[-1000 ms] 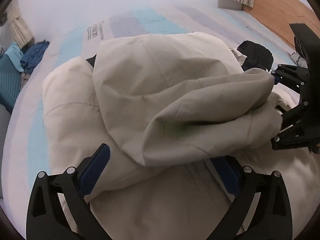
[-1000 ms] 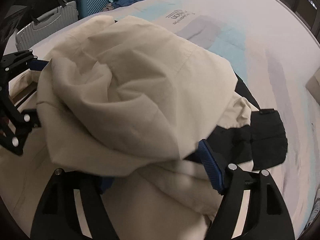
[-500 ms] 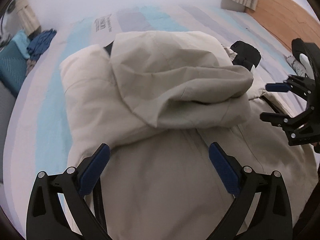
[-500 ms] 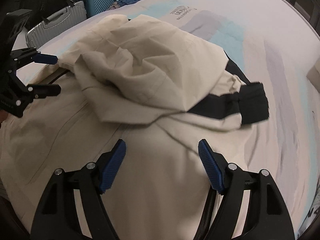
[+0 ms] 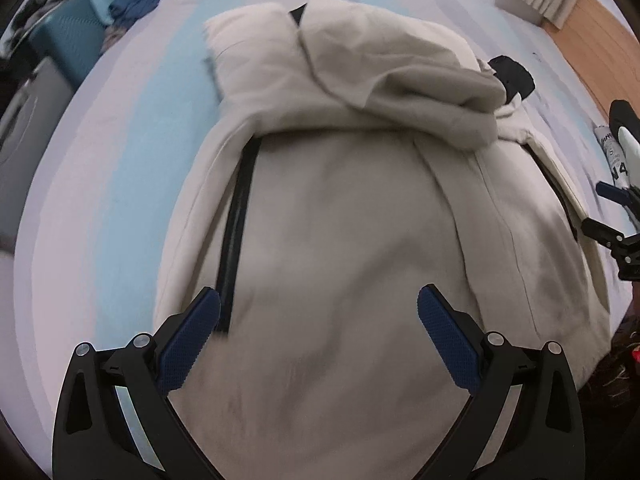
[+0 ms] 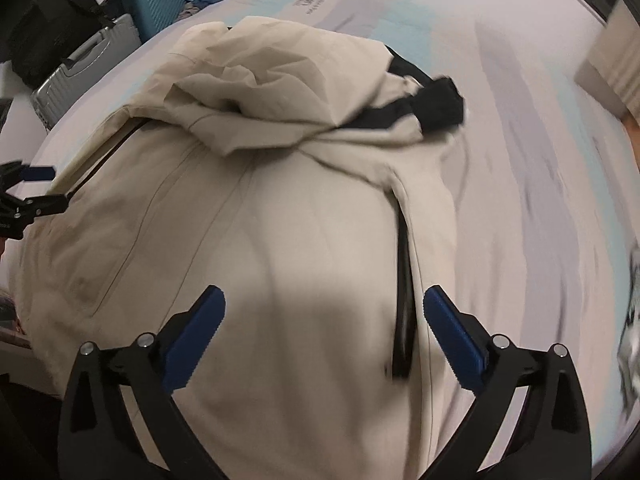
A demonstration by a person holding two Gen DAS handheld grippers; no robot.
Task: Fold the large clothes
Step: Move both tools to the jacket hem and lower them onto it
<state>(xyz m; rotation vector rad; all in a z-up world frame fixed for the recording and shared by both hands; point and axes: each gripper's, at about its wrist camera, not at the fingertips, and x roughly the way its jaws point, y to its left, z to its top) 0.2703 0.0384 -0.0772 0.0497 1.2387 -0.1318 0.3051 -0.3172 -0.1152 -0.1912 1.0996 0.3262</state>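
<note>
One second ago both grippers hold the folded top part of the beige jacket (image 5: 340, 240) between their jaws. Now the left gripper (image 5: 318, 312) has let go and its jaws are wide apart, with only flat cloth below them. The jaws of the right gripper (image 6: 324, 312) are opening and nothing is between them. The hood part (image 6: 272, 92) now lies in the upper half of both frames, further from the fingers than before. More of the striped bed sheet (image 5: 120, 160) is now seen at the left.
</note>
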